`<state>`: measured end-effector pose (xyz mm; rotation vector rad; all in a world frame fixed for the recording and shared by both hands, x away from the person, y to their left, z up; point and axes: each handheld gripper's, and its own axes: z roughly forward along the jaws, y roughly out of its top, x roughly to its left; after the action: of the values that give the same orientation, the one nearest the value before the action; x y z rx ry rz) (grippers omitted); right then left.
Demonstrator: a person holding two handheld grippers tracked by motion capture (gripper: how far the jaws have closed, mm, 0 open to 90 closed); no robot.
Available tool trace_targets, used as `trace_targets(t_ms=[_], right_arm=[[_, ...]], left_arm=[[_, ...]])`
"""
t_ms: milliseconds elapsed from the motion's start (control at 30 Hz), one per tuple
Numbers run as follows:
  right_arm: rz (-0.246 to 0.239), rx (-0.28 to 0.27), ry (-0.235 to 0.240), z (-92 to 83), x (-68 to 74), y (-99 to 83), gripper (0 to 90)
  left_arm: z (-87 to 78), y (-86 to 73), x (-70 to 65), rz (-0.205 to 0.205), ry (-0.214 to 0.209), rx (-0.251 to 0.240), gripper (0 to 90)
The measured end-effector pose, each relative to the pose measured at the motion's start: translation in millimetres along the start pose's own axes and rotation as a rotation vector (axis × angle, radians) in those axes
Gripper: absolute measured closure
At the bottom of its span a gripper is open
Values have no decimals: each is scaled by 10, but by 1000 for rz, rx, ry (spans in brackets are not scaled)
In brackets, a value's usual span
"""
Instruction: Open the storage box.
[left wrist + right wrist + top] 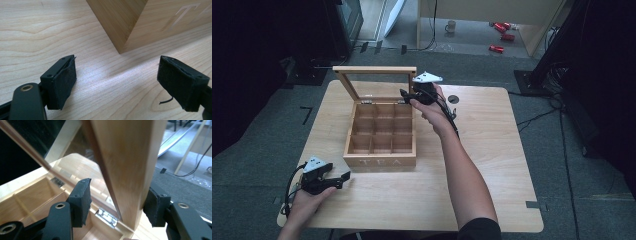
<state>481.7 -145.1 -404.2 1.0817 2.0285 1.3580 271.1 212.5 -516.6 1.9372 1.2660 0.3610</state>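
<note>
A wooden tea box (pixel 382 161) marked TEA stands mid-table with bare compartments and its glass-paned lid (pixel 374 70) raised upright. My right gripper (pixel 408 96) is at the lid's right side. In the right gripper view its jaws straddle the lid's wooden side rail (pixel 125 157) just above the hinge (pixel 106 216). The left pad (pixel 83 197) stands clear of the wood, so the right gripper (pixel 117 200) is open. My left gripper (pixel 343 177) rests open on the table near the box's front left corner (pixel 130 25), with nothing between its pads (pixel 62 82).
The light wooden table (pixel 492 150) has a small round hole (pixel 453 99) behind the right hand. Dark floor surrounds it. A mug (pixel 451 26) and red items (pixel 502 30) lie on the floor far behind, and stands and cables are at the right.
</note>
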Motion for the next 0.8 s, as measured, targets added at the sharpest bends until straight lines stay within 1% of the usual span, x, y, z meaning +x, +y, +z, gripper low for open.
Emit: trace_targets(t_ms=[100, 200, 333, 467, 567, 667, 733, 800], right_arm=[[21, -22, -16, 37, -11, -5, 448], [41, -34, -12, 67, -43, -2, 453], [54, -43, -12, 106, -85, 7, 465], [60, -55, -23, 154, -122, 11, 482], [70, -53, -29, 186, -147, 24, 493], [76, -49, -48, 218, -161, 36, 507], [93, -45, -62, 240, -170, 43, 524], [122, -40, -74, 260, -186, 43, 555]], left_arm=[[0, 1, 3, -2, -2, -1, 162], [0, 1, 4, -2, -3, -1, 162], [2, 3, 5, -3, -5, -1, 162], [3, 5, 6, -3, -5, -1, 162], [5, 6, 5, -2, -4, -1, 162], [6, 7, 8, -3, -7, -1, 162], [6, 8, 11, -2, -7, -2, 162], [5, 7, 10, -1, -7, -1, 162]])
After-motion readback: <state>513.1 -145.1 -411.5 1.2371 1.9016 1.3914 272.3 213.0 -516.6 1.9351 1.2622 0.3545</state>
